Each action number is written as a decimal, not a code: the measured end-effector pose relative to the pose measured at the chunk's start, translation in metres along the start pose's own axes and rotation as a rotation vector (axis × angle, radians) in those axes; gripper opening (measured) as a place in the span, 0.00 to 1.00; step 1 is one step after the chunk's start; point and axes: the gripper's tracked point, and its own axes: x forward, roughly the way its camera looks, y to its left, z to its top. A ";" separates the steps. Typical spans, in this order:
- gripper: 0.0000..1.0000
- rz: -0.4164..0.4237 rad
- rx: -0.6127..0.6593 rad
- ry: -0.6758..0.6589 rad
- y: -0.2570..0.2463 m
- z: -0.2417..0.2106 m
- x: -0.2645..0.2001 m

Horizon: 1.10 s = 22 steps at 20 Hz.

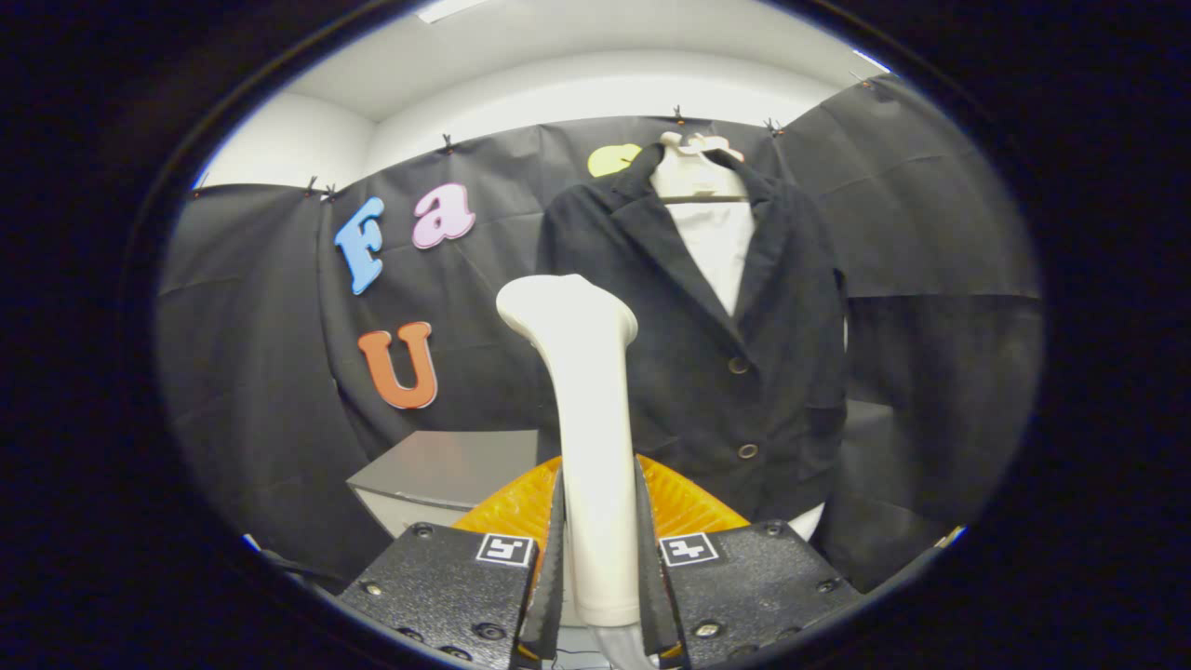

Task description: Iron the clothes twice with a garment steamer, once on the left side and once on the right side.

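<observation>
The white plastic garment steamer (586, 409) is held upright, clamped between the gripper's (600, 558) fingers, before the hung black buttoned jacket (735, 354).

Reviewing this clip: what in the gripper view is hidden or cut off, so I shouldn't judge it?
- Steamer, clamped between the gripper fingers: its head faces away, so the steam face and any contact with the jacket cannot be judged.
- Jacket hem: covered by the gripper body and the orange part.
- Hanger: its hook is too small to make out.
- Grey box: the steamer hides its right end.
</observation>
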 end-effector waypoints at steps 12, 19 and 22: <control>0.36 -0.150 -0.050 0.019 -0.076 -0.008 0.047; 0.36 -0.173 -0.092 0.063 -0.074 -0.032 0.070; 0.36 -0.172 -0.098 0.100 -0.074 -0.047 0.074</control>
